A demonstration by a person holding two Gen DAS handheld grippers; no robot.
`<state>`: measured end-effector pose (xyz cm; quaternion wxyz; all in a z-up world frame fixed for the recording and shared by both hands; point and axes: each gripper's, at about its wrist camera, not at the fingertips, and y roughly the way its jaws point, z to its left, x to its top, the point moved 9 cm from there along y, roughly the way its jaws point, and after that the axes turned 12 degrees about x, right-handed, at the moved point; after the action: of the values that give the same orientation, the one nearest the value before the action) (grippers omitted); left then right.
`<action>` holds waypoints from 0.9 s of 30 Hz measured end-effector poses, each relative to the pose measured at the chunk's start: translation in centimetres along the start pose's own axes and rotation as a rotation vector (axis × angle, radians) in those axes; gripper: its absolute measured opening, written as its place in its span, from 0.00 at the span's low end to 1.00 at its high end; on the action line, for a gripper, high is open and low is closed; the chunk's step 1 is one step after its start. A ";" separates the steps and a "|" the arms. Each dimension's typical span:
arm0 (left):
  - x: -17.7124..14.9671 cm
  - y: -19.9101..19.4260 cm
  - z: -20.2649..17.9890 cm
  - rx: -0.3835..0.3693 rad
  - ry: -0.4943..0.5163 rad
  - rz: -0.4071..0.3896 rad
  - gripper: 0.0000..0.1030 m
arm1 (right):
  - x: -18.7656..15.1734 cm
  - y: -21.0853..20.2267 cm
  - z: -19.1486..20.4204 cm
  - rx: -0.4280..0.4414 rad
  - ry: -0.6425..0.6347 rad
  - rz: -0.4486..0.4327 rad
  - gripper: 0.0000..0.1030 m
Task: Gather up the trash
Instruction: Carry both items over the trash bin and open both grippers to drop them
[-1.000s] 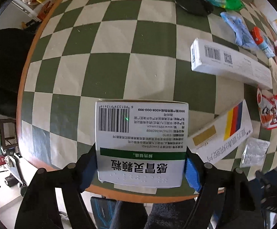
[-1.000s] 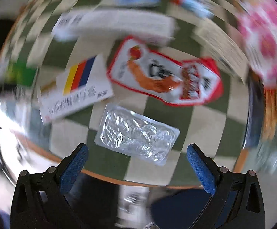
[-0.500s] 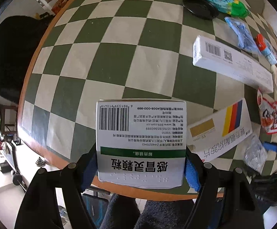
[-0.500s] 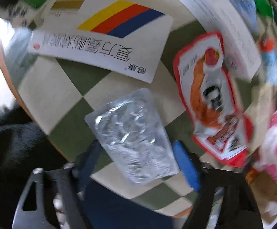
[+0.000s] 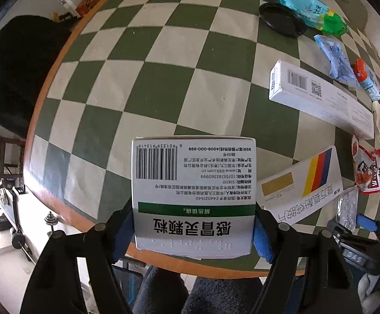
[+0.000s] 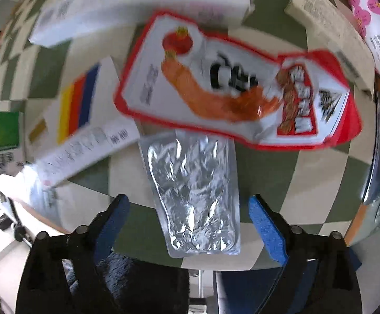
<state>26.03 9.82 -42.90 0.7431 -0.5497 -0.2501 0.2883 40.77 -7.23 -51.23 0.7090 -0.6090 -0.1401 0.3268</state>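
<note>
The left gripper (image 5: 193, 225) is clamped on a white box (image 5: 193, 191) and holds it up over the near table edge (image 5: 66, 209). Its blue pads press on both sides of the box.

The right gripper (image 6: 190, 225) points down at a foil pack (image 6: 195, 193). Its jaws are opening, and the pack lies between them, but the pads do not touch it yet. The pack lies flat on the table, close to the near edge.

I think the step now is to grab the foil pack. The pack is thin and flat, so the pads need to go right down to the table, one on each long side, and then squeeze. It may crumple or slip, so a slow squeeze seems best. If it will not lift, sliding it a little over the edge could help.

Just past the foil pack lies a red snack bag (image 6: 237, 91), and its edge is very near the top of the pack. To the left of the pack is a striped box (image 6: 82, 120), also close. The pads should stay off both.

Farther from the foil pack lies a long white box (image 6: 137, 5). In the left view, the far left of the table is bare, with lots of room to move. A black lid (image 5: 282, 22) sits far away.
</note>
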 end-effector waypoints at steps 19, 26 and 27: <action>0.2 -7.4 1.5 0.025 0.061 -0.217 0.71 | -6.3 -4.9 1.5 0.064 0.147 -0.348 0.66; -1.8 -9.9 4.8 -0.029 0.081 -0.295 0.71 | -5.4 -15.0 0.8 0.080 0.152 -0.486 0.66; -2.2 -10.2 5.4 -0.035 0.087 -0.307 0.71 | -6.4 -15.5 1.8 0.085 0.150 -0.507 0.66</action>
<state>22.34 9.56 -31.78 0.7787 -0.5301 -0.3036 0.1428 39.50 -10.58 -34.78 0.8015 -0.5468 -0.2215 0.0984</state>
